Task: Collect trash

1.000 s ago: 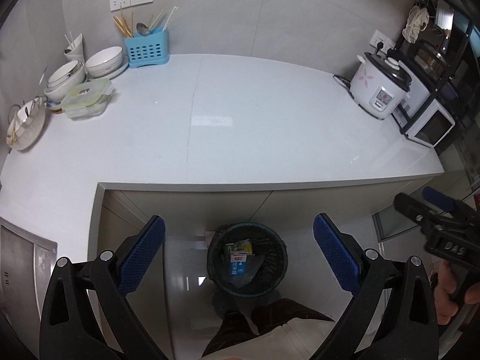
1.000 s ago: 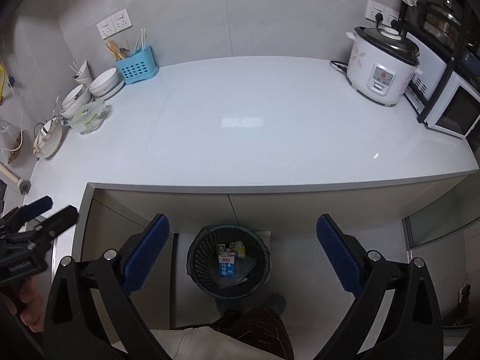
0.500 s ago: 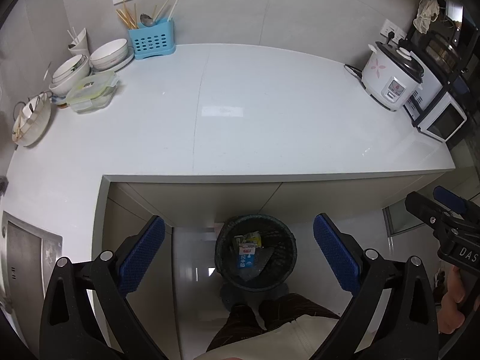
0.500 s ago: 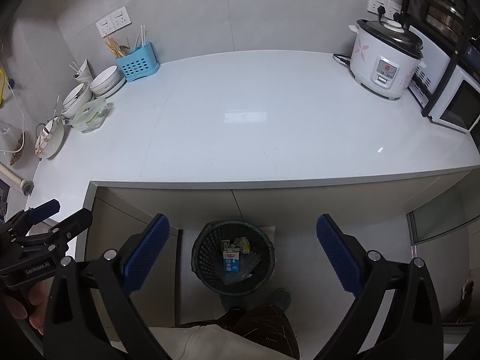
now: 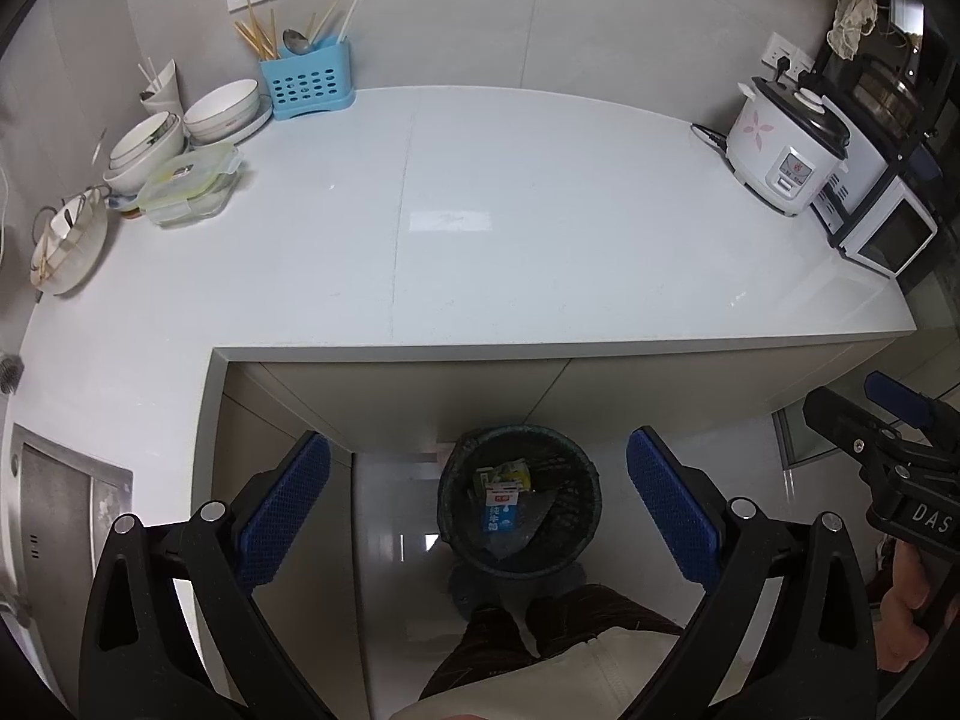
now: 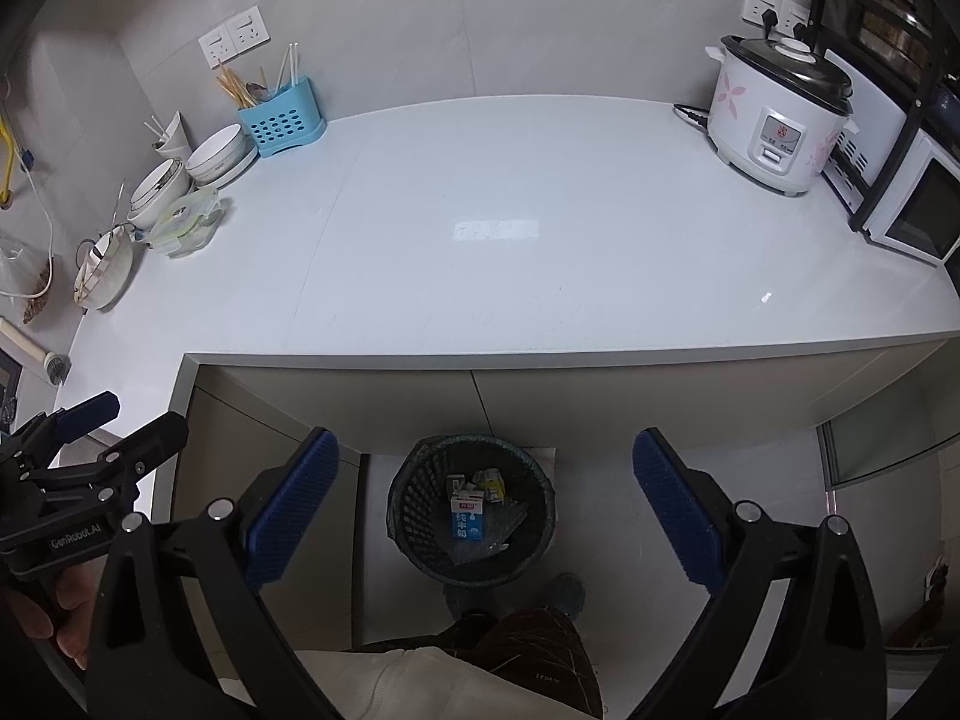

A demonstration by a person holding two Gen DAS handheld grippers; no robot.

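Left wrist view: the left gripper (image 5: 477, 504) has its fingers (image 5: 282, 516) spread wide and holds nothing. The right gripper (image 6: 486, 507) is the same, wide open and empty, as its own camera shows. Each one is held in a hand (image 5: 903, 618) by the person's side, above the floor and in front of the tabletop (image 5: 540, 228).

Below, between the fingers, the person's legs (image 5: 540, 642) stand just behind a dark bin (image 5: 519, 507) on the floor. The bin sits close under the front edge of the tabletop, before the cabinet doors. Inside it lies the trash: a blue-white carton (image 5: 501, 510), a yellow pack (image 5: 510, 471) and crumpled wrap.

Beyond the edge, the tabletop is wide and bare in the middle. It bends in an L toward the left, where a metal sink (image 5: 54, 510) is set in.

Far left stand bowls (image 5: 180, 126), a lidded box (image 5: 189, 180) and a blue cutlery holder (image 5: 309, 84) at the wall. Far right stand a rice cooker (image 5: 786, 150) and an oven (image 5: 888, 228) near the right end.
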